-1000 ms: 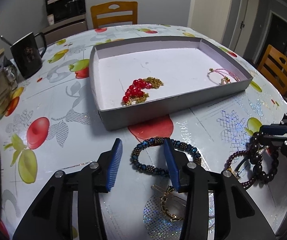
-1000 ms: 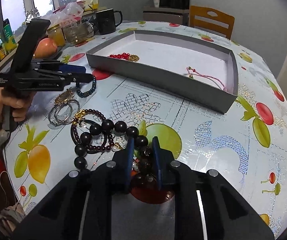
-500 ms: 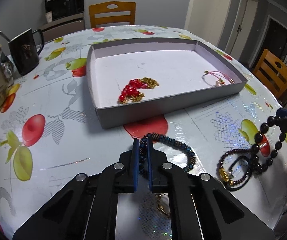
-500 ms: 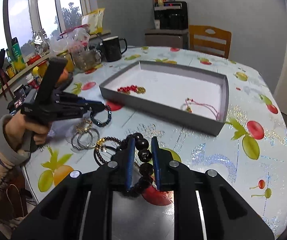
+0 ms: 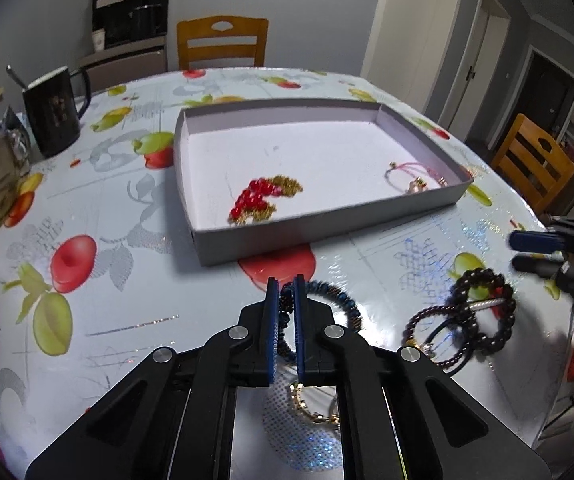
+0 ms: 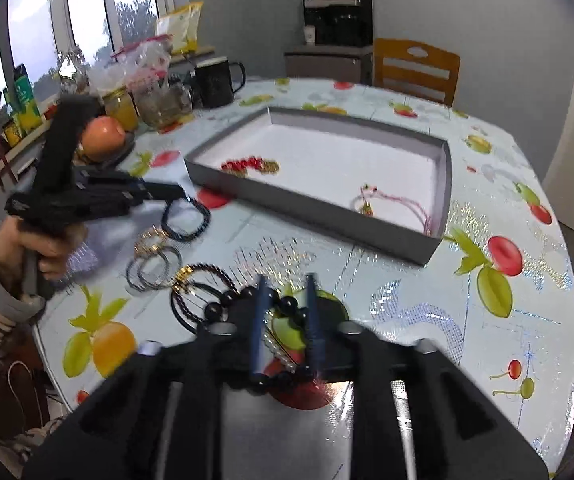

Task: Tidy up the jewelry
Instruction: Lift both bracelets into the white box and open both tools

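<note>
Since half a second ago the right gripper has let go: its blue pads, then pinched on the string of large dark round beads, now stand apart, and that bracelet lies flat on the fruit-print tablecloth, partly between and under the open fingers in the right wrist view (that view is smeared by motion, so I cannot tell whether a pad touches a bead). A thin dark-purple beaded loop lies overlapping it.

Meanwhile the left gripper stays clamped on the blue-and-bronze beaded bracelet, which hangs out to the right of its closed tips; in the right wrist view it looks lifted slightly off the cloth, though the blur leaves that uncertain. Just under the left tool, near its body, sit gold and silver rings and bangles.

Ahead of both sets of tips is the shallow grey cardboard tray with a white floor, already holding a red bead strand with gold chain and a pink cord bracelet.

My reading: the right hand's pick failed or was abandoned, so the dark beads need a fresh grasp, while the left hand's bracelet is ready to be carried forward over the near wall.
</note>
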`<state>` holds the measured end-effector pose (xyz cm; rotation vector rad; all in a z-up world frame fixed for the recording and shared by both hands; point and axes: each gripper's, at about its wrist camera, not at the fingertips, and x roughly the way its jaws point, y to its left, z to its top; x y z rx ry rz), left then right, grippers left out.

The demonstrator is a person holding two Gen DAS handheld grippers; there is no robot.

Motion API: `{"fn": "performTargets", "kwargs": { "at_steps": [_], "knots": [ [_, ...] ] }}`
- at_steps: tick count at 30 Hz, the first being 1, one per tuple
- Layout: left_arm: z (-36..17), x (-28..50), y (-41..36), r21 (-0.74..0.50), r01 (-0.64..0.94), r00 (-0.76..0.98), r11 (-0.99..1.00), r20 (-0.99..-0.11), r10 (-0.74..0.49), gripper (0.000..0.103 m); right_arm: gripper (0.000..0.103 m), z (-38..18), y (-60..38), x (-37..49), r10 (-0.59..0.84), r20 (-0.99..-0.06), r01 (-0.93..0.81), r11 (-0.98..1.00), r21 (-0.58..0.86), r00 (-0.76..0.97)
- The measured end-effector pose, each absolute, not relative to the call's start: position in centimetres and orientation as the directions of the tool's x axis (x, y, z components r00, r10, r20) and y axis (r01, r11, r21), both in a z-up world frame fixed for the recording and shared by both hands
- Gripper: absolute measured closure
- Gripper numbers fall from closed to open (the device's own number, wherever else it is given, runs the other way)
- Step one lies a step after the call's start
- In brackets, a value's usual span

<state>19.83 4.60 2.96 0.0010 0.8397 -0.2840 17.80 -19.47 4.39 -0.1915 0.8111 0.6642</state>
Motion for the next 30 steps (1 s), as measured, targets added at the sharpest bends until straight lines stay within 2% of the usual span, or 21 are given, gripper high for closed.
{"fn": "performTargets", "kwargs": {
  "at_steps": [8, 13, 15, 18, 24, 30],
  "knots": [
    [4.8, 18.7, 3.9, -0.107, 0.272, 0.660, 0.956, -0.703, -0.266, 0.095, 0.066, 1.3, -18.0, 18.8, 0.410, -0.794, -0.635, 0.772, 0.041, 0.448],
    [5.8, 18.0, 3.4, -0.098, 0.288, 0.672, 0.952, -0.688, -0.274, 0.095, 0.067, 0.7, -17.8, 19.0, 0.406, -0.801, -0.639, 0.768, 0.039, 0.440],
    [6.1, 17.8, 3.3, -0.096, 0.292, 0.676, 0.952, -0.683, -0.276, 0.095, 0.069, 0.6, -17.7, 19.0, 0.406, -0.798, -0.643, 0.766, 0.031, 0.445],
    [6.5, 17.6, 3.2, -0.092, 0.295, 0.682, 0.951, -0.677, -0.277, 0.095, 0.088, 0.7, -17.8, 18.8, 0.410, -0.796, -0.644, 0.764, 0.034, 0.445],
    [7.3, 17.3, 2.8, -0.083, 0.299, 0.690, 0.950, -0.669, -0.276, 0.095, 0.089, 1.3, -18.1, 18.5, 0.433, -0.777, -0.644, 0.764, 0.047, 0.458],
    [8.1, 17.2, 2.7, -0.084, 0.306, 0.692, 0.948, -0.664, -0.282, 0.095, 0.089, 4.3, -19.0, 17.8, 0.511, -0.716, -0.652, 0.751, 0.103, 0.475]
  ]
}}
